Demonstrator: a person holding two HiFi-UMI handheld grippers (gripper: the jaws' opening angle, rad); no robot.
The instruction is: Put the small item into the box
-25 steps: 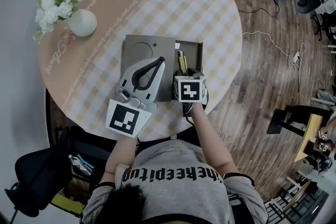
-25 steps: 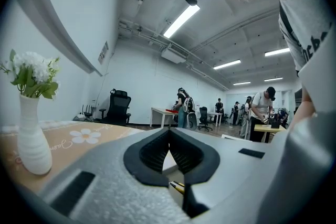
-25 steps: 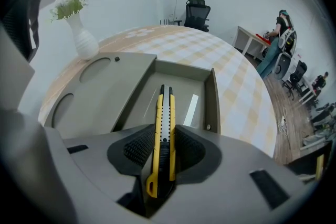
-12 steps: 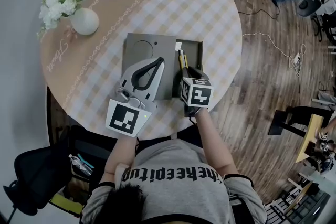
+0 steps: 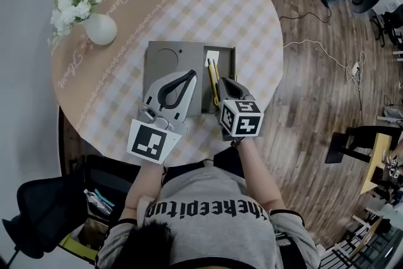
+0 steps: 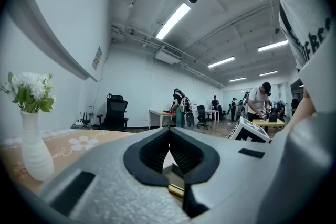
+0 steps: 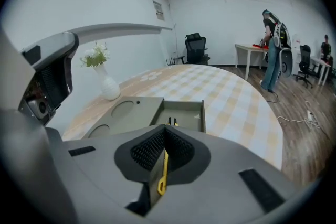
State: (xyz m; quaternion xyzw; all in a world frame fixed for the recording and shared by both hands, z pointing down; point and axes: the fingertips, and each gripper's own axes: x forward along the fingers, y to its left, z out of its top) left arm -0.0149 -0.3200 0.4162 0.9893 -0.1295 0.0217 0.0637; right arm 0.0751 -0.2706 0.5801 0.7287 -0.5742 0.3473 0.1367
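Observation:
A slim yellow cutter [image 5: 214, 80] [image 7: 162, 171] is pinched between the pads of my right gripper [image 5: 221, 90] [image 7: 165, 136], which is shut on it. Its far end reaches over the open compartment of the grey box [image 5: 230, 66] [image 7: 182, 113]. A white card [image 5: 212, 58] lies at the far end of that compartment. My left gripper [image 5: 191, 74] [image 6: 169, 132] is shut with nothing in it. It rests over the box's flat left half [image 5: 165, 58], which has a round recess.
The box sits near the front of a round table with a checked cloth [image 5: 245, 16]. A white vase of flowers [image 5: 99, 28] [image 7: 108, 86] stands at the far left. Wooden floor [image 5: 315, 85] with a cable lies past the table's right edge.
My right gripper has drawn back a little toward the person and its jaws have come together on the yellow cutter. The left gripper has stayed where it was.

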